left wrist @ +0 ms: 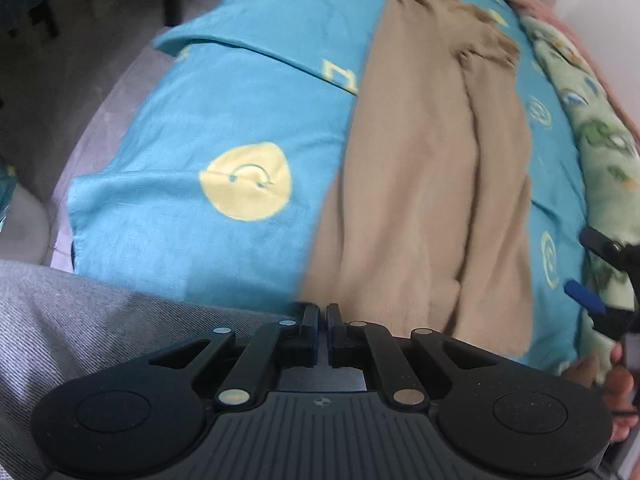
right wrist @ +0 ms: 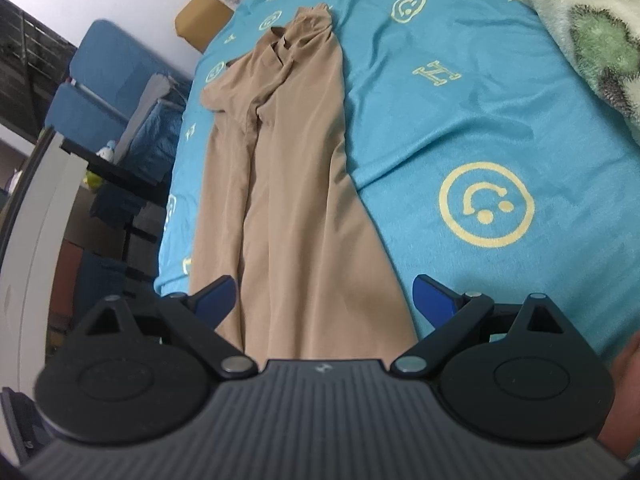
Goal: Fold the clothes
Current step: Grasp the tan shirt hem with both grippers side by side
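Two grippers are in my views: the left gripper [left wrist: 322,316] has its jaws almost together at the near left edge of the garment [left wrist: 424,200], but I cannot tell if cloth is between them. The right gripper [right wrist: 324,294] is wide open, with nothing held, over the near end. This beige garment lies lengthwise on the blue sheet [right wrist: 460,120].

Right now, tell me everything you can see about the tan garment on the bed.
The tan garment is one plain beige piece of thin, soft-looking fabric, stretched lengthwise on the turquoise bedsheet. A fold ridge runs along its length, and its far end is bunched and wrinkled. Its near end spreads between the wide-open fingers of the right gripper. The left gripper, shut, sits at its near edge; a pinch cannot be confirmed.
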Demonstrator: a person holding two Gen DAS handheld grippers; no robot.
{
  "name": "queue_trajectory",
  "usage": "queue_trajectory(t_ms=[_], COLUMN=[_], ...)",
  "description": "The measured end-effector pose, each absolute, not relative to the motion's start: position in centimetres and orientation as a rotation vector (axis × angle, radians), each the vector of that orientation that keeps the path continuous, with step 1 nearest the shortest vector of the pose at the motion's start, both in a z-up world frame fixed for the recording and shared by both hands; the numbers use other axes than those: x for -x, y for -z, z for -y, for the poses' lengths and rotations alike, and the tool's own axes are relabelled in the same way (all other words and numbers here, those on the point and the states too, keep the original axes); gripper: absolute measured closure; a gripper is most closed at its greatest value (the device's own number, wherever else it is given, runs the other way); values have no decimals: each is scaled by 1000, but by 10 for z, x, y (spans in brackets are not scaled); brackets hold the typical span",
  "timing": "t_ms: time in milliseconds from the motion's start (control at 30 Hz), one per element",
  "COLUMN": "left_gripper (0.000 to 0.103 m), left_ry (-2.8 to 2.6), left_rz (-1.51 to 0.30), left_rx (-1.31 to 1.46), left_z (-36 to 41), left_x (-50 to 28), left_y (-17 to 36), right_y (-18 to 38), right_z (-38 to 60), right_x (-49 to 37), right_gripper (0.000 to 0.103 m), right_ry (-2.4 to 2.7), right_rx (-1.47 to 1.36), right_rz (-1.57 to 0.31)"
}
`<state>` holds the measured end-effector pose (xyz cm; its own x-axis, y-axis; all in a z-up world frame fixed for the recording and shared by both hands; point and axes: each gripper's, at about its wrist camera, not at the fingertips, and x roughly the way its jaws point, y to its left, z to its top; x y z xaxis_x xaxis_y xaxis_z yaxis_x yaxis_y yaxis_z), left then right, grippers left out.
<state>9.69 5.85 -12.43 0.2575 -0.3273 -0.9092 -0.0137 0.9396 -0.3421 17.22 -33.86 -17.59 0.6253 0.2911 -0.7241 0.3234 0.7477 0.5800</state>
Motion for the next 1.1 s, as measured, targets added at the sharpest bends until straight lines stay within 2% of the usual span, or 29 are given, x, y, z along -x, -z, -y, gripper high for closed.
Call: queue_trajectory(t_ms=[33, 67, 100, 133, 167, 200, 267, 333, 367, 400, 567, 633, 733, 833, 900, 1067, 1100], left_gripper=[94, 87, 71, 63, 46, 37, 33, 27, 27, 27, 27, 23, 25, 43, 63, 71, 76], left_ry=[220, 223, 239, 254, 256, 242, 216, 180, 158, 136, 126, 158, 245, 332, 365, 365, 365], left_rz=[-1307, -1312, -1287, -1261, -1228, -1200, -1143, -1131, -1143, -1156, -1283, -1280, -1317, -1354, -1378, -1388, -1386], left_rx=[292, 281, 303, 326, 356, 365, 384, 399, 405, 410, 441, 455, 431, 371, 304, 270, 274], left_z=[-58, -57, -60, -63, -66, -67, -70, -70, -70, -69, -65, -65, -58, -46, -37, -30, -30], left_x=[-94, -92, -91, -90, -92, -97, -106, -121, -130, -140, -168, -170, -167, -159, -153, -149, -149], left_y=[124, 124, 120, 116, 113, 113, 113, 120, 127, 134, 173, 173, 174, 172, 171, 169, 169], right_y=[176, 178, 179, 180, 182, 185, 188, 192, 194, 196, 207, 212, 217, 219, 217, 213, 212], right_z=[339, 339, 340, 341, 341, 341, 340, 338, 337, 336, 334, 332, 328, 328, 323, 305, 303], right_x=[-172, -172, -172, -173, -174, -175, -179, -182, -183, -185, -190, -193, -195, -192, -190, -186, -185], right_gripper=[7, 7, 7, 7, 7, 7, 7, 15, 25, 27, 27, 26, 25, 26, 26, 26, 26], right_ry=[21, 20, 19, 17, 10, 1, -8, -7, 2, 11, 58, 92, 79, 19, -12, -52, -54], right_rx=[-756, -763, -771, -779, -788, -797, -801, -788, -778, -769, -740, -726, -723, -779, -747, -631, -615], right_rz=[-923, -928, -933, -937, -947, -957, -980, -1006, -1024, -1043, -1100, -1131, -1165, -1216, -1256, -1312, -1318])
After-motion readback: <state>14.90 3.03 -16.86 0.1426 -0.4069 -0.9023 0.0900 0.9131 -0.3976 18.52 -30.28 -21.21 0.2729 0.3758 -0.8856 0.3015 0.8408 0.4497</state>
